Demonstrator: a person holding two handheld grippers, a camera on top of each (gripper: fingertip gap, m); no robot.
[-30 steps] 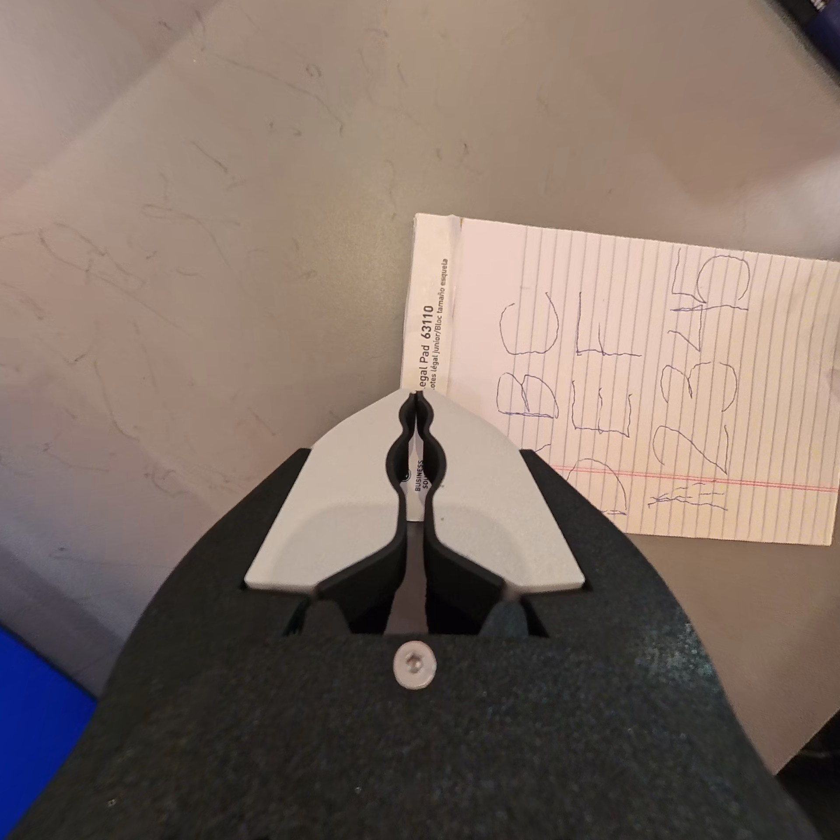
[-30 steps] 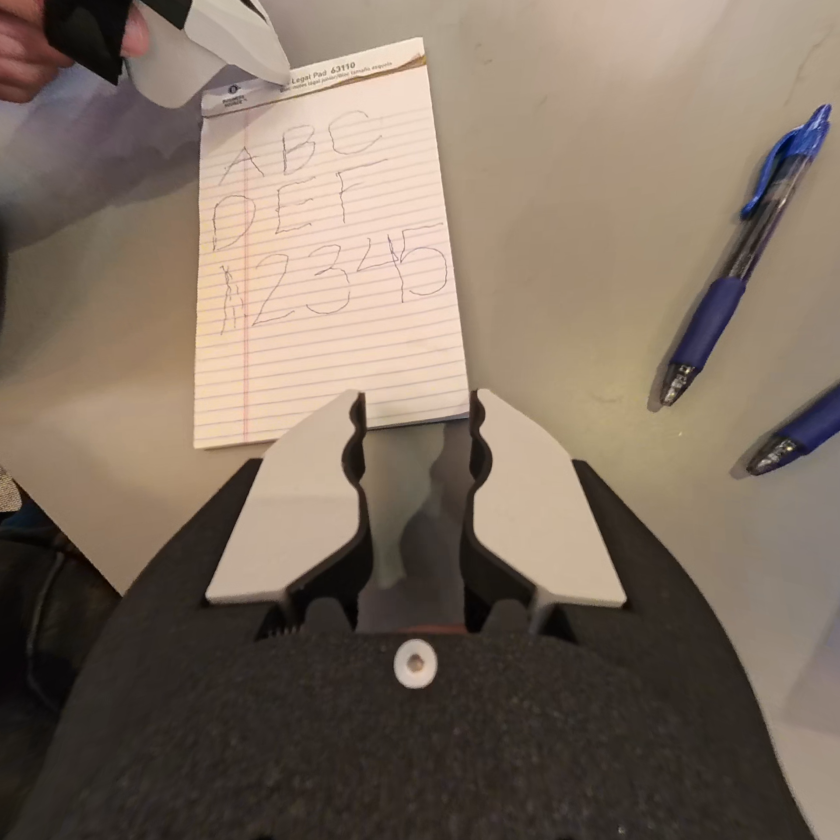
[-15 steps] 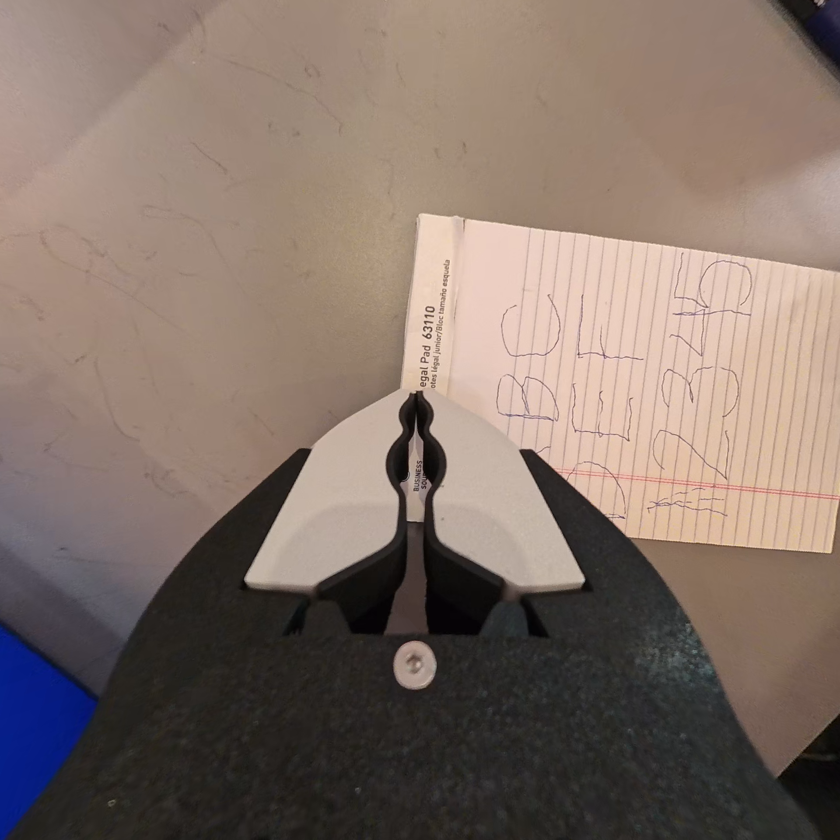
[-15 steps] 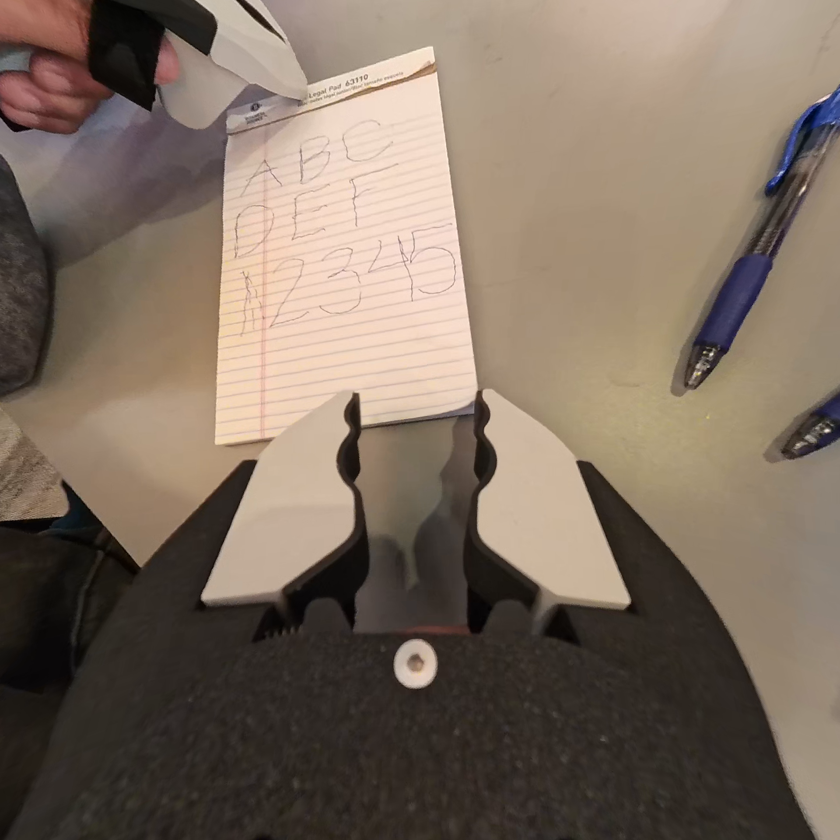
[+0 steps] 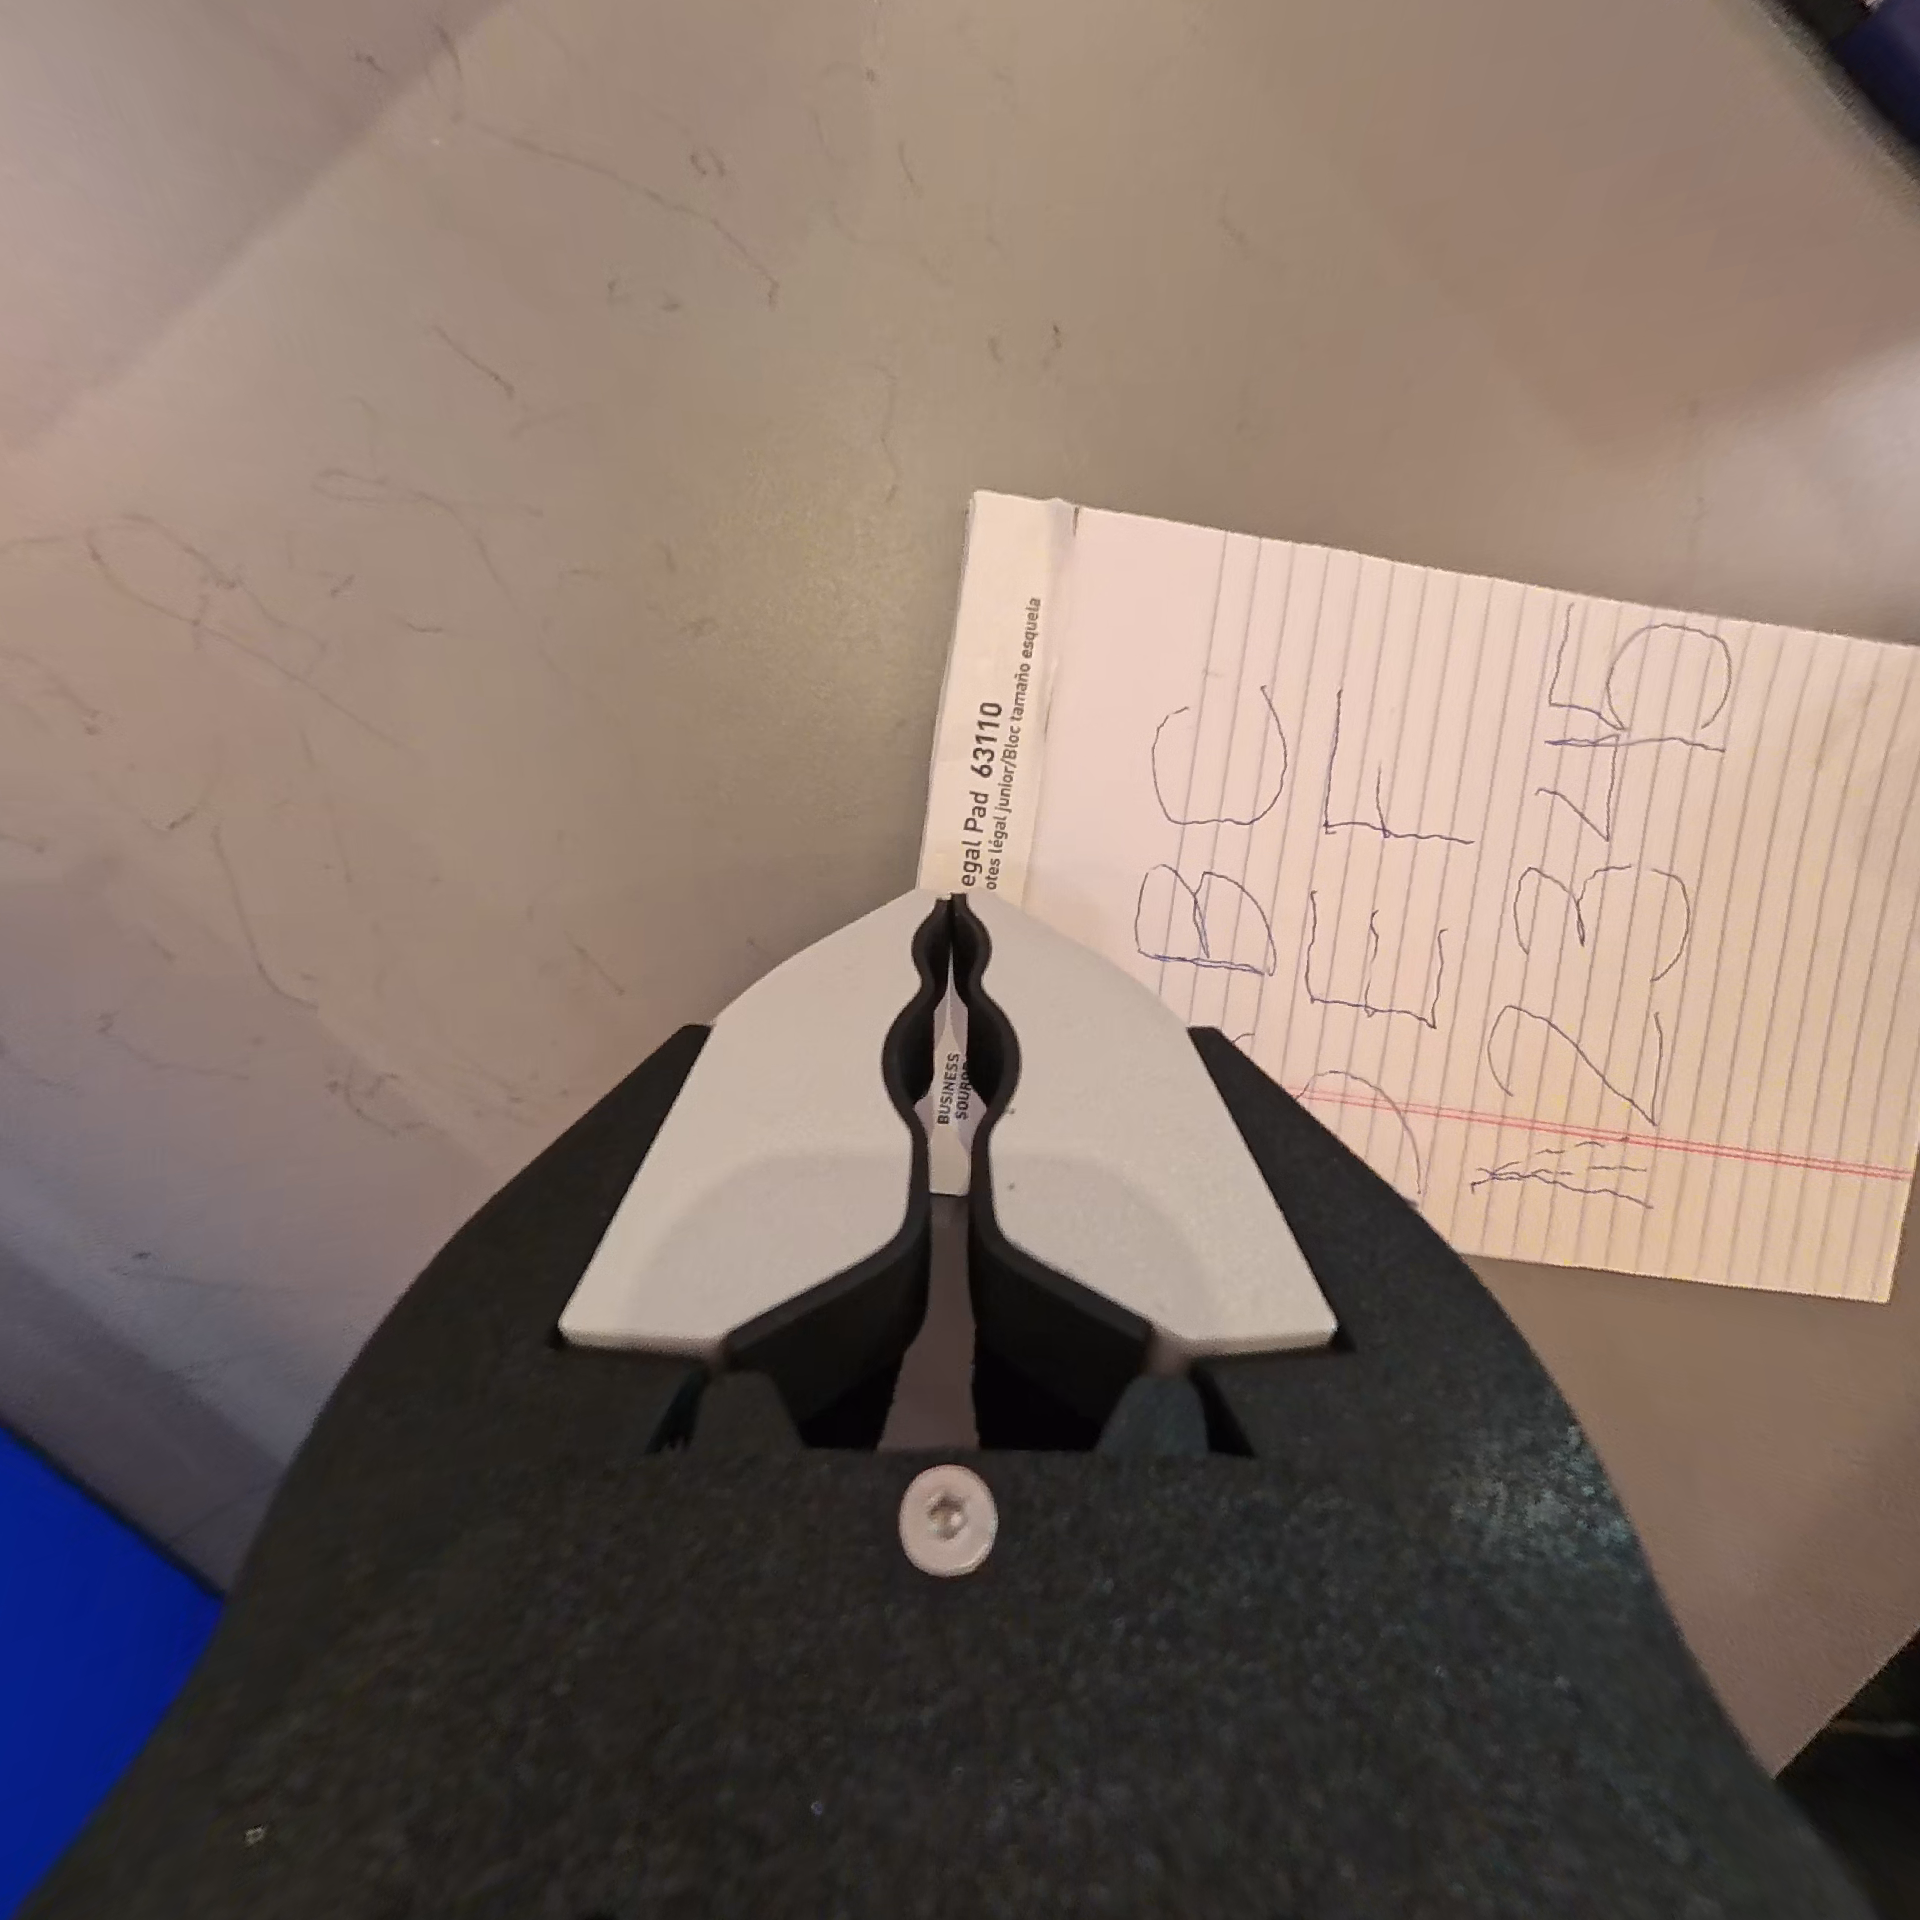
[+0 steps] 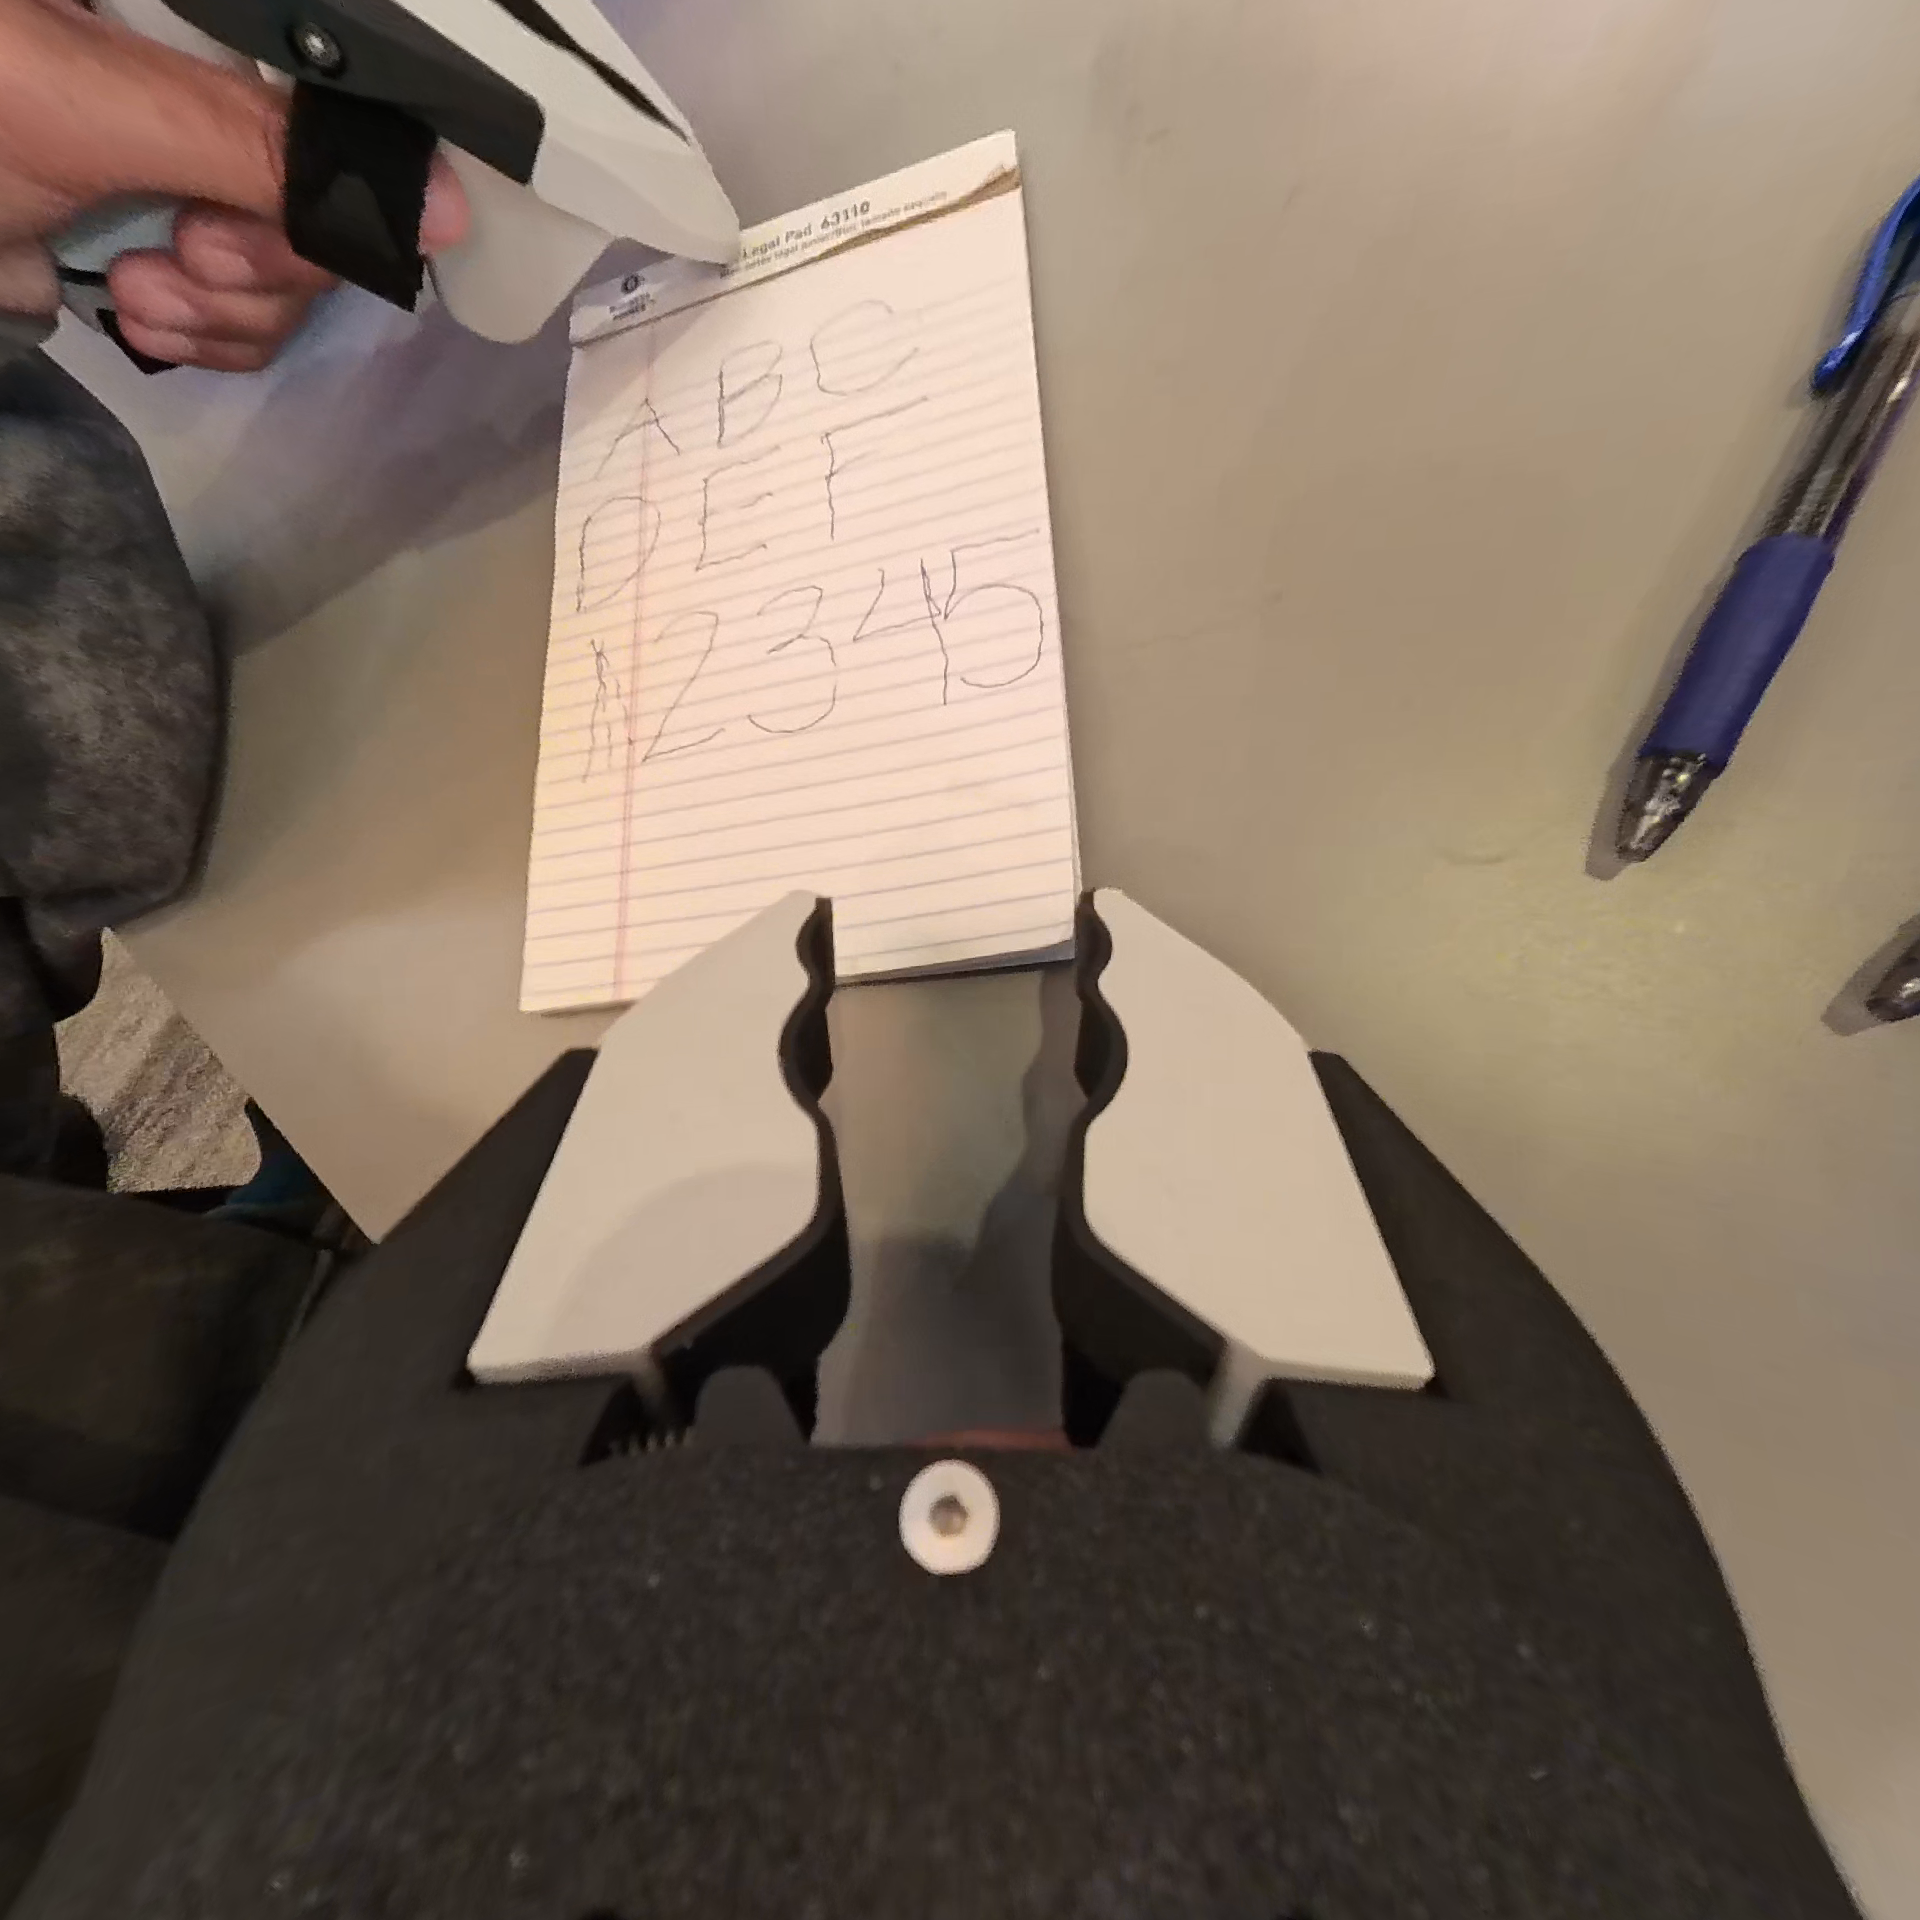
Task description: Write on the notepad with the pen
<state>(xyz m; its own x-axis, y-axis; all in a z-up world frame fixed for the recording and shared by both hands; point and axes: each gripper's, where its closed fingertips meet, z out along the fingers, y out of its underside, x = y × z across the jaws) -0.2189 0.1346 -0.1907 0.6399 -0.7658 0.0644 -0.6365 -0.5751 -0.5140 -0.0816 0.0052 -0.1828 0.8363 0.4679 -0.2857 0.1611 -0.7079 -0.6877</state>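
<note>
A lined notepad (image 5: 1455,883) with handwritten letters and numbers lies flat on the grey table. It also shows in the right wrist view (image 6: 810,727). My left gripper (image 5: 952,902) is shut, with its tips resting on the pad's white top binding; in the right wrist view it (image 6: 717,244) comes in from the upper left. My right gripper (image 6: 954,914) is open and empty, just above the pad's bottom edge. A blue pen (image 6: 1745,623) lies on the table to the right of the pad, apart from both grippers.
The tip of a second blue pen (image 6: 1891,987) shows at the right edge. A person's hand (image 6: 156,208) holds the left gripper, with grey clothing (image 6: 94,644) below it. The table's front edge (image 6: 312,1174) runs at lower left. A blue surface (image 5: 62,1558) lies beyond the table. The left gripper is farther from the blue pen (image 6: 1745,623), some 25 cm, than the right, some 11 cm.
My right gripper has shifted left, so the pad and pens sit further right in its view. The left gripper stays shut on the pad's top binding.
</note>
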